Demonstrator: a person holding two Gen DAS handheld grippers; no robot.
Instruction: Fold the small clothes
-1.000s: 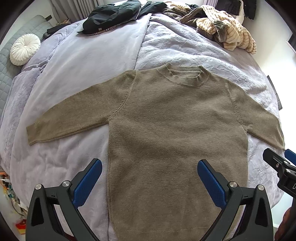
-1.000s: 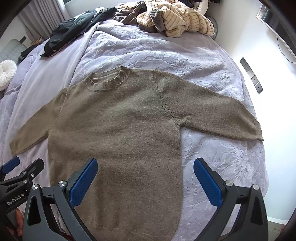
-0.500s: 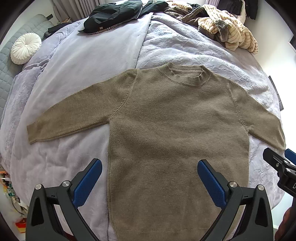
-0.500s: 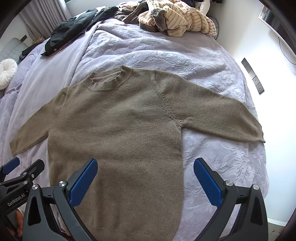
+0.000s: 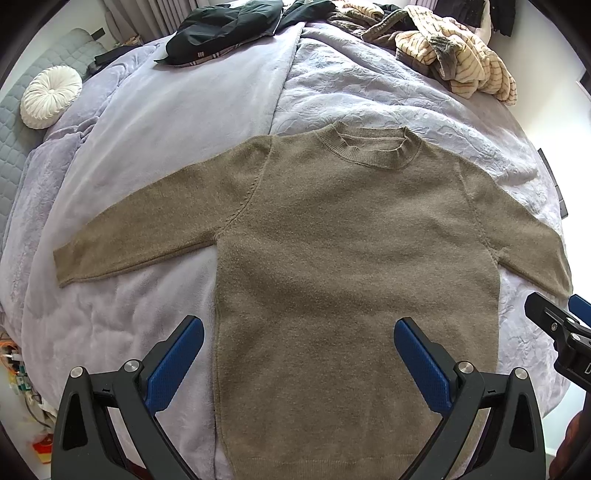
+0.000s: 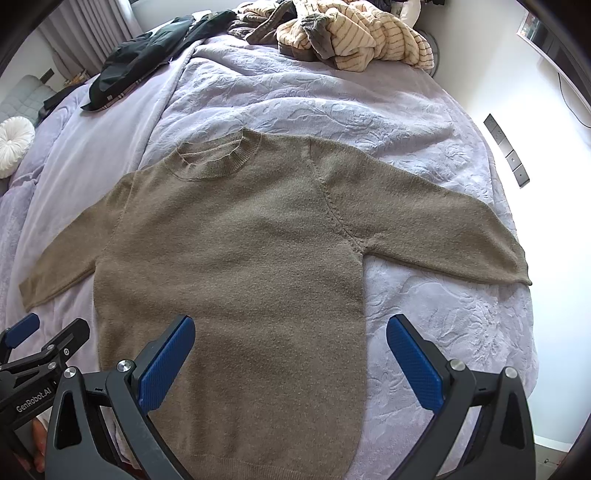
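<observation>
An olive-brown knit sweater (image 5: 351, 236) (image 6: 236, 251) lies flat, face up, on a lilac bed cover, sleeves spread out to both sides and collar away from me. My left gripper (image 5: 298, 339) hovers open above the sweater's lower left body, holding nothing. Over the lower right side seam my right gripper (image 6: 290, 338) stands open too, one finger above the knit and one above the bedding. Each gripper shows at the edge of the other's view, the right gripper (image 5: 554, 325) and the left gripper (image 6: 40, 343).
At the far end of the bed (image 5: 192, 110) lie a dark garment (image 5: 225, 26) and a heap of striped cream clothes (image 5: 461, 55). A round white cushion (image 5: 50, 98) sits far left. A white wall with switch plates (image 6: 509, 155) runs close along the right side.
Both views have crept slightly, so the sweater sits a touch lower in frame. Both grippers stay open, and the sweater has not moved on the bed.
</observation>
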